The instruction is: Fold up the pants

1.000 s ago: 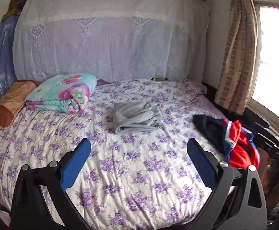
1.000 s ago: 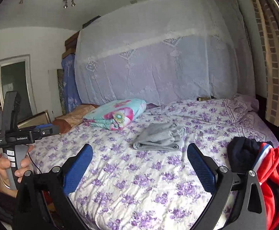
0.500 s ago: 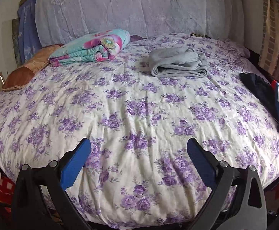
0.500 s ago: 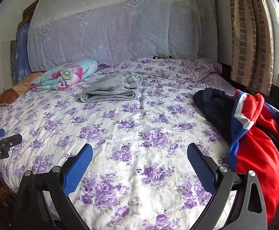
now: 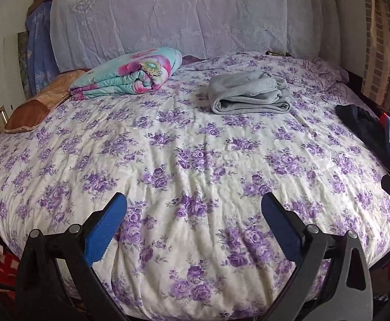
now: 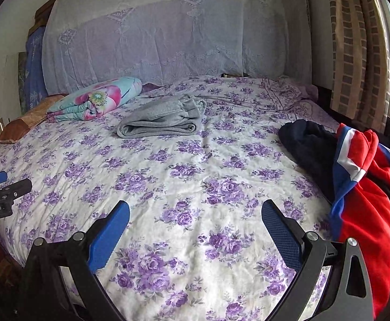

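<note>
Both grippers spread wide and empty above the near edge of the bed.

Left gripper [image 5: 193,219] and right gripper [image 6: 195,223] hovering over the floral bedspread [image 5: 195,165]; folded grey pants [image 6: 163,119] far back near the rolled floral quilt [image 6: 96,100]; dark and red-blue garments [image 6: 355,176] heaped just right of the right gripper.

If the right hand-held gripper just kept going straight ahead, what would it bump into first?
Probably the flowered bedspread: the right hand-held gripper, open and empty, points across bare bedding. The folded grey pants lie farther on, left of centre. Depth is uncertain.
</note>
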The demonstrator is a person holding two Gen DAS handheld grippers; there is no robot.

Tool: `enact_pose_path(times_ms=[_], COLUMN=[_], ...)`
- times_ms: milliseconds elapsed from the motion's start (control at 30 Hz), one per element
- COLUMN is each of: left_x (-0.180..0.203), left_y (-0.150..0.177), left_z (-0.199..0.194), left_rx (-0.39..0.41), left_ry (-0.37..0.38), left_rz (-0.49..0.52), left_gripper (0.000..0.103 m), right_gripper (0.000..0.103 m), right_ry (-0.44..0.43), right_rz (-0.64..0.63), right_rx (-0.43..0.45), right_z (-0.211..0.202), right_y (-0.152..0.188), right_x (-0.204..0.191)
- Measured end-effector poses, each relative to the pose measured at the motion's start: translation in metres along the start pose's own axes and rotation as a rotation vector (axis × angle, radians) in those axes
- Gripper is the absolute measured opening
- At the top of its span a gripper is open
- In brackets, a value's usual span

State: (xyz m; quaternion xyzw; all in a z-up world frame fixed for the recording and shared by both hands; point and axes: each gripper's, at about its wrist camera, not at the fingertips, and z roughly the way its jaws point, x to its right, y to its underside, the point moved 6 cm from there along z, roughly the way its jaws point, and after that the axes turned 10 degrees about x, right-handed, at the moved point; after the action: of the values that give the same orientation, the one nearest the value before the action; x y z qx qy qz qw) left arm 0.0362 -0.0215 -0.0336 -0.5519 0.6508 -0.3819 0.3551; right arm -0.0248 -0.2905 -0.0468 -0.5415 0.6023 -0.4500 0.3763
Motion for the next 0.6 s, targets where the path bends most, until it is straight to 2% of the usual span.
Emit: enact_pose_path(times_ms=[400, 600], left_x=[-0.0028, -0.0048], left_y=[-0.0025, -0.0011], left_z=[-0.002, -0.0012], left_rx=[0.017, -0.005], left_ry=[-0.024, -0.016], left_rz=[0.014, 0.006], left_gripper=[0.098, 0.098], right_gripper=[0.1, 0.1], right_ry=[0.012, 0.017], right_rz=[0.0, -0.003], right_rx=[0.009, 0.011], right_z=[-0.002, -0.0027], right_y=[-0.0022, -0.0028], right_x=[0.0032, 0.0039])
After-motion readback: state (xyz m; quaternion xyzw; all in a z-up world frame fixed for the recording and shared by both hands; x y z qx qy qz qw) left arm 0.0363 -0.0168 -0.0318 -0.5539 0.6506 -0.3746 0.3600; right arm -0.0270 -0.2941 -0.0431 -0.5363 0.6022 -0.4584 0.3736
